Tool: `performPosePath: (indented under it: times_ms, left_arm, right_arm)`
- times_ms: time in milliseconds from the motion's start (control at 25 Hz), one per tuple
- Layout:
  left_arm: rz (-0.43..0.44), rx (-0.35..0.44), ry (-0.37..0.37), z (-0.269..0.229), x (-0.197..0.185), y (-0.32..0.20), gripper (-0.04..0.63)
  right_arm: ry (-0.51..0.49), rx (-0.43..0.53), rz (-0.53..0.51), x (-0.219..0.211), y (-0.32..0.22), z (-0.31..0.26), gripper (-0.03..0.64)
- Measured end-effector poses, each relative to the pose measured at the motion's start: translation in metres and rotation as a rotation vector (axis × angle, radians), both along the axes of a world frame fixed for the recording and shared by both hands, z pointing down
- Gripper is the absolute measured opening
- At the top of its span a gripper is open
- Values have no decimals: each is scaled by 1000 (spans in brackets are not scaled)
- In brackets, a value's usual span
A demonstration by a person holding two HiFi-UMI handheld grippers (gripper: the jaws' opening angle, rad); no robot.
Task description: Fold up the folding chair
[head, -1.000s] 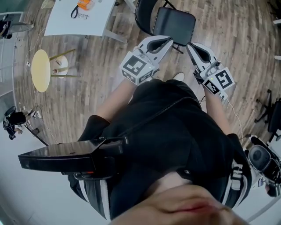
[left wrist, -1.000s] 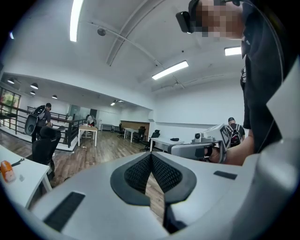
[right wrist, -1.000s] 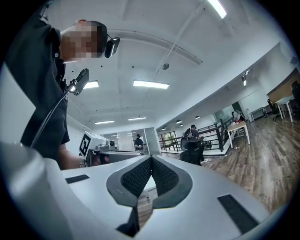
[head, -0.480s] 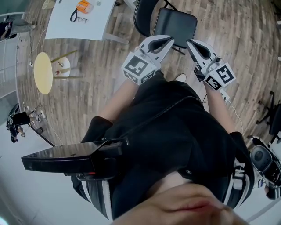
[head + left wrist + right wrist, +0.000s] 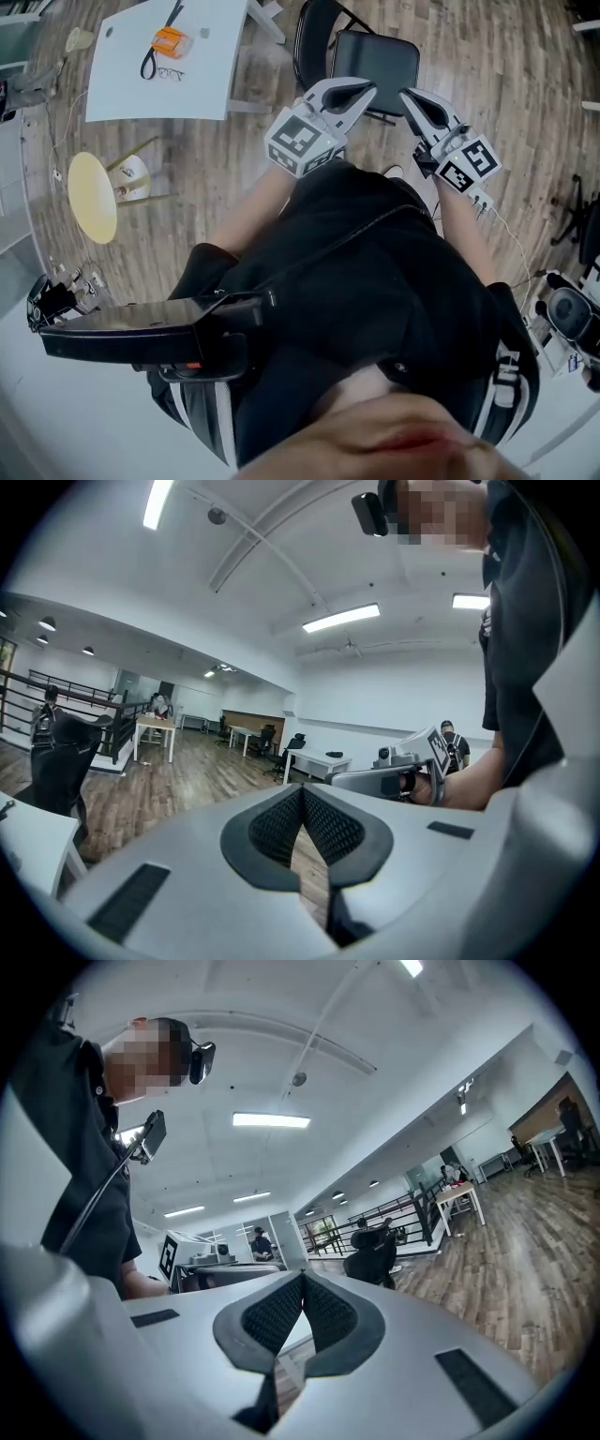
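Folding chair [image 5: 375, 60] and white table [image 5: 202, 80] shifted lower across wooden floor [image 5: 511, 80].

Your black short-sleeved shirt [image 5: 375, 272] shows white side stripes and a thin black cable [image 5: 356, 230] across the chest. Your pale grey plastic left gripper [image 5: 373, 88] and matching right gripper [image 5: 406, 94] — black ribbed pads [image 5: 272, 829], black-and-white marker cubes [image 5: 298, 142].

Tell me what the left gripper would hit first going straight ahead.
Probably nothing close: the left gripper points across open wooden floor, seemingly passing above the black folding chair, though depth is unclear.
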State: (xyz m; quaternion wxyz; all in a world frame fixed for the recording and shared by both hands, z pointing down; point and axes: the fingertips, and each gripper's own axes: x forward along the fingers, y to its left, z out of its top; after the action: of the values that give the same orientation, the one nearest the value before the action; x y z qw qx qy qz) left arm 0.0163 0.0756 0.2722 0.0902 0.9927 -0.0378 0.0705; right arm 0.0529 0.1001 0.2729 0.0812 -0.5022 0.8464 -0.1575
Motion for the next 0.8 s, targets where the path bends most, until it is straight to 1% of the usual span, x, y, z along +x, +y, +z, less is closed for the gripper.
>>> performPosePath:
  times_ms: [200, 360, 560, 680, 800]
  left_arm:
    - [48, -5, 0, 6, -4, -34, 5]
    - [48, -13, -5, 10, 3, -51, 5]
    - [23, -23, -23, 20, 25, -61, 5]
    - [-6, -33, -45, 26, 42, -63, 5]
    - [-49, -35, -83, 37, 61, -68, 5]
  right_arm:
    - [25, -19, 62, 3, -25, 9, 9]
    - [35, -32, 78, 13, -33, 14, 9]
    - [41, -46, 63, 41, -40, 25, 9]
    - [55, -55, 28, 60, -44, 33, 9]
    - [59, -57, -14, 79, -50, 44, 9]
